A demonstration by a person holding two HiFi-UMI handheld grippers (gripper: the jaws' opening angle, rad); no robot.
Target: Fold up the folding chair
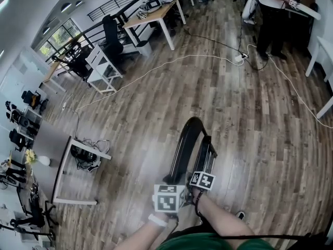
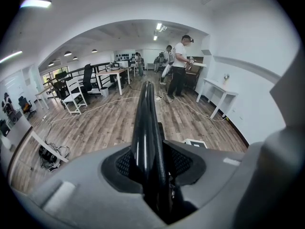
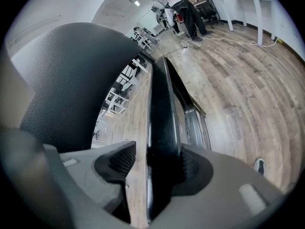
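A: Where's the folding chair [image 1: 188, 145] now?

B: Low in the middle of the head view, standing on the wooden floor [image 1: 250, 119] right in front of the person holding it. From above it shows as a thin black arc with a slatted part [image 1: 207, 158] tucked beside it. To my eye it's all but flat already.

A: Both hands on it?

B: Both, at its near end. The left gripper [image 2: 151, 163] is clenched on the glossy frame tube [image 2: 145, 123]. In its own view the tube runs straight out between the pads, and both pads sit against it. I'd say that grip is what holds the chair upright.

A: And the right one?

B: The right gripper [image 3: 158, 165] straddles a flat black edge [image 3: 159, 109] of the chair, just beside the left one. One pad is against it, but a sliver of floor shows by the other pad, so I'd call it released: cradling, not squeezing. Probably it steadies that part against the frame so the halves meet.

A: Anything in the way?

B: No. The white cable [image 1: 171, 61] lies across the floor well apart, in the upper half. The desk [image 1: 151, 14] is at the upper left, and a person [image 1: 273, 14] stands at the upper right.

A: What's left, then?

B: My guess: press the halves fully shut, with no pad caught between them.
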